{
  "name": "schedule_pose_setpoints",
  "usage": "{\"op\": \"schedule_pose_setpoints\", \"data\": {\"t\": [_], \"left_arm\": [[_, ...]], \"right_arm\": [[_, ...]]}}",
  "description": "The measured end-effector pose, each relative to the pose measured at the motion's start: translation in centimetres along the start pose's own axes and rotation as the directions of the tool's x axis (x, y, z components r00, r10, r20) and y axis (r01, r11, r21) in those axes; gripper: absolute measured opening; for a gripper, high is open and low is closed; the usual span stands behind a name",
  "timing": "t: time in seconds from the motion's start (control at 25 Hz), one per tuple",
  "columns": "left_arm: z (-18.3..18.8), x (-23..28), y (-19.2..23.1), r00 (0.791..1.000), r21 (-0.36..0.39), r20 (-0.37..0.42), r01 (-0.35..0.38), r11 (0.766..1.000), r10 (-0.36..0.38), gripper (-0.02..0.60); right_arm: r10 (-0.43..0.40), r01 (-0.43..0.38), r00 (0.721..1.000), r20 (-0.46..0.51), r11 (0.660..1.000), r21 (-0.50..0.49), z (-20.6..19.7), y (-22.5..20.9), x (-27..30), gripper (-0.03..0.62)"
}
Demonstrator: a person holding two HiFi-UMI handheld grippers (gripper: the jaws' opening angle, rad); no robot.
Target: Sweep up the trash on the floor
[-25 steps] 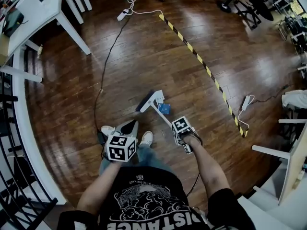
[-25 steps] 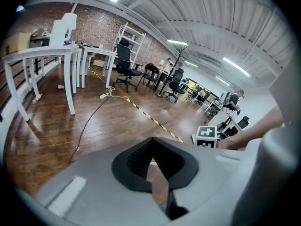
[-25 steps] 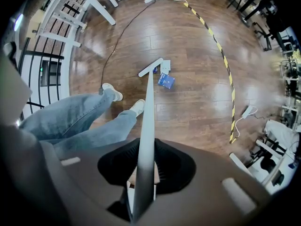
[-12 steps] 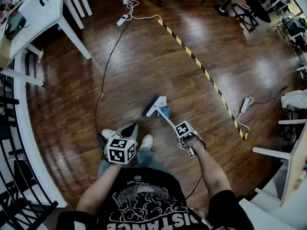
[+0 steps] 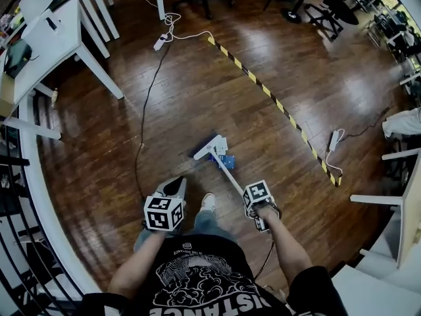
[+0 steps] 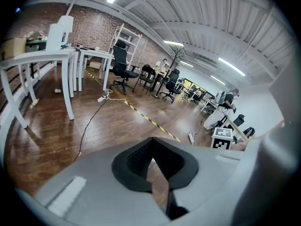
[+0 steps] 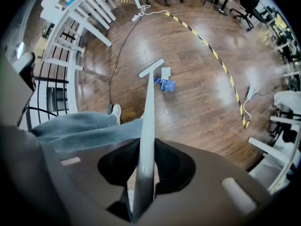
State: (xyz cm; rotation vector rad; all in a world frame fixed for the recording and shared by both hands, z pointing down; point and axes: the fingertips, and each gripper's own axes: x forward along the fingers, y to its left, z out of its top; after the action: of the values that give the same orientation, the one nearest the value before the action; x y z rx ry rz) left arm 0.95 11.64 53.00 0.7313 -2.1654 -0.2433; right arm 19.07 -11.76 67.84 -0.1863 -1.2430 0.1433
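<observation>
The left tool (image 6: 151,147) is held low in front of the person, its tips clenched together with only a sliver of floor (image 5: 197,78) showing behind them and nothing seen between them. The right tool (image 7: 145,166) is clenched on the pale handle of a broom (image 7: 148,112), which slants forward and down past the person's jeans and white shoe (image 5: 208,202). The broom's head (image 5: 208,147) rests on the wooden floor just ahead of the feet. The trash lies right beside that head: a white scrap of paper (image 5: 222,143) touching it and a blue wrapper (image 5: 226,161) just beside the handle. Farther out, a black cable (image 5: 146,110) runs up to a white power strip (image 5: 160,42), and a yellow-and-black tape strip (image 5: 276,104) crosses the floor. A white desk (image 5: 46,31) stands at the far left.
</observation>
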Motion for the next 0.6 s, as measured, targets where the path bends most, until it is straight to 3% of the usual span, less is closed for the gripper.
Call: {"op": "schedule_pose_setpoints", "data": {"t": [0.12, 0.28, 0.44, 0.6], "left_arm": [[1.1, -1.0, 0.0, 0.997, 0.046, 0.003, 0.072, 0.996, -0.073, 0.005], [3.1, -3.5, 1.5, 0.985, 0.094, 0.038, 0.166, 0.982, -0.17, 0.005], [3.6, -7.2, 4.1, 0.965, 0.115, 0.078, 0.24, 0.964, -0.249, 0.005], [2.5, -10.3, 6.0, 0.943, 0.133, 0.059, 0.318, 0.939, -0.327, 0.005]], "right_arm": [[0.082, -0.092, 0.992, 0.091, 0.99, 0.111, -1.1, 4.0, -1.1, 0.084], [0.165, -0.237, 0.951, 0.261, 0.933, 0.271, -1.8, 9.9, -2.9, 0.084], [0.188, -0.371, 0.879, 0.438, 0.847, 0.382, -3.5, 16.6, -4.4, 0.084], [0.178, -0.511, 0.778, 0.602, 0.737, 0.442, -4.6, 22.2, -6.6, 0.086]]}}
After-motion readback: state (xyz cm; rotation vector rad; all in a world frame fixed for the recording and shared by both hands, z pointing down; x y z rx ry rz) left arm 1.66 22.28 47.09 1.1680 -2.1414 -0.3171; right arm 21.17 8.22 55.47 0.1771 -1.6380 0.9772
